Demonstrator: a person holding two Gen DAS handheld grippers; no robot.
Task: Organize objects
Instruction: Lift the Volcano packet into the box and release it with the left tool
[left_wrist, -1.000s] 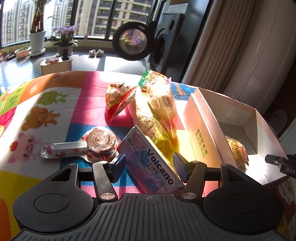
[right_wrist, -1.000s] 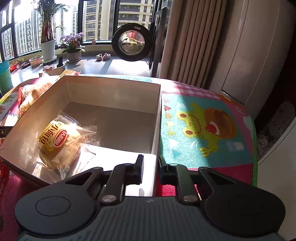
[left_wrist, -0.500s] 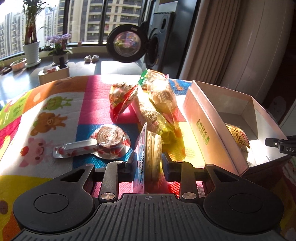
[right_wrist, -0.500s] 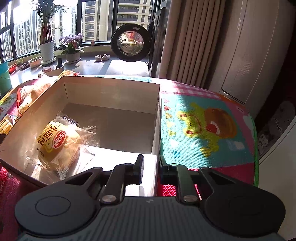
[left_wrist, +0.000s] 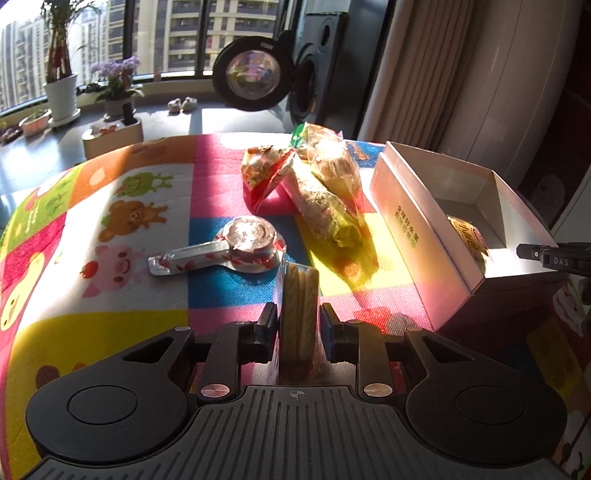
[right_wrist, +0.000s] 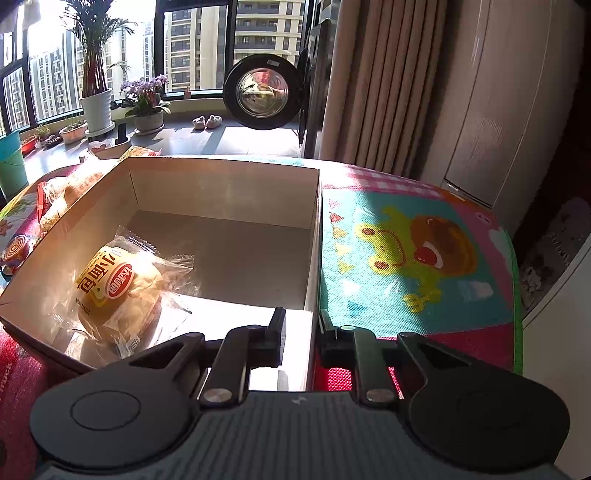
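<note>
My left gripper (left_wrist: 298, 326) is shut on a packet of round biscuits (left_wrist: 298, 295), held edge-on above the colourful mat. Ahead of it lie a wrapped spiral lollipop (left_wrist: 251, 240), a red snack bag (left_wrist: 266, 173) and clear bags of baked snacks (left_wrist: 325, 192). To the right stands an open white box (left_wrist: 406, 221) with a wrapped bread bun (right_wrist: 118, 288) inside at its left. My right gripper (right_wrist: 301, 334) straddles the box's near right wall (right_wrist: 312, 280), jaws closed on it; its tip (left_wrist: 554, 254) shows in the left wrist view.
The mat (left_wrist: 110, 221) drapes over a rounded table that drops off at the left and far edges. A frog-print stretch of mat (right_wrist: 406, 258) lies right of the box. Behind are curtains (right_wrist: 369, 92), a round washer door (right_wrist: 264, 96) and potted plants (right_wrist: 96, 107).
My left gripper went from open around the flat biscuit packet to shut on it, and the packet now stands edge-on, lifted back from the snack pile. The right gripper and box have not moved.
</note>
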